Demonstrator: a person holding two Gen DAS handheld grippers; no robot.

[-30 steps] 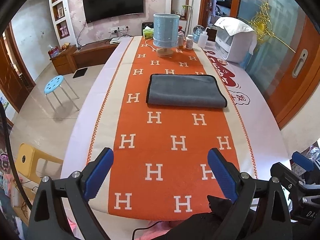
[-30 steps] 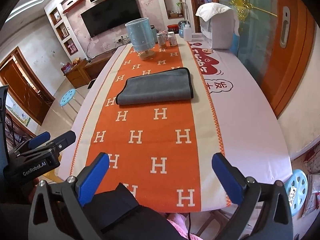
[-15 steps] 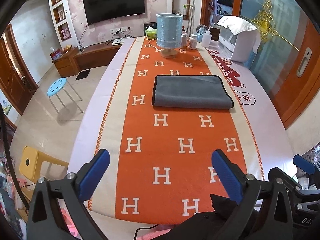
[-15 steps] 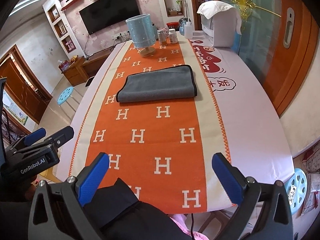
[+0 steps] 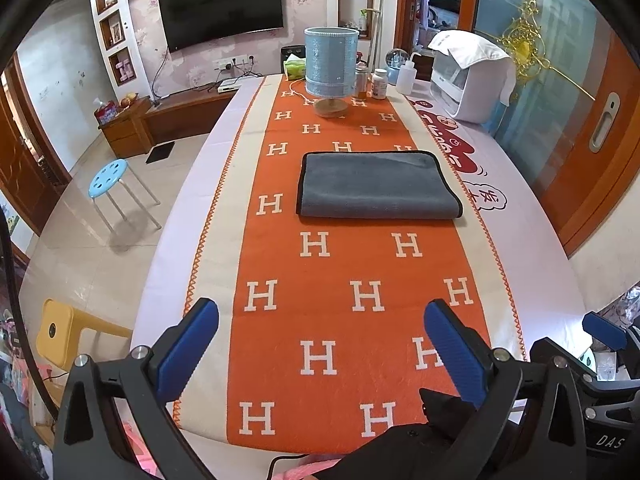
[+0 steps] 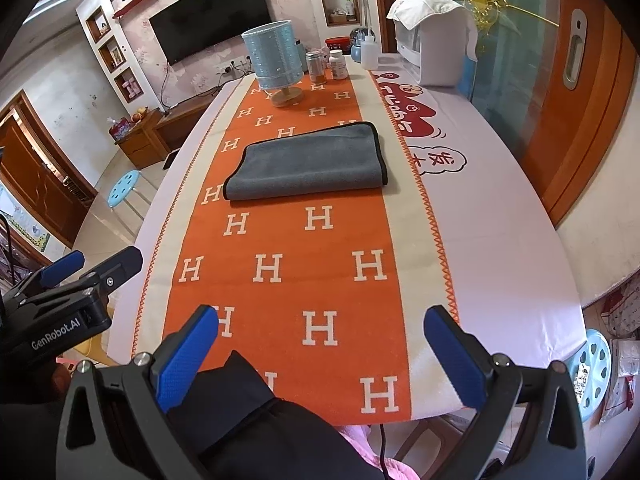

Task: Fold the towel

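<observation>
Well, the grey towel (image 5: 376, 184) lies flat on the orange runner (image 5: 340, 280) at twelve o'clock, long axis crosswise, well apart from the left gripper (image 5: 320, 344) and right gripper (image 6: 320, 344) (both spread wide, empty, about equally near).

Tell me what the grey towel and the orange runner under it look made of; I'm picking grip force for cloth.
The towel looks like plush microfibre: matte grey, fine short nap, a thin black stitched border, and a soft rounded fold at its near edge. The runner looks like woven or felted cloth: flat and matte, with white H motifs, cream side bands and orange zigzag stitching along the edges. Exact fibres can't be told.
</observation>
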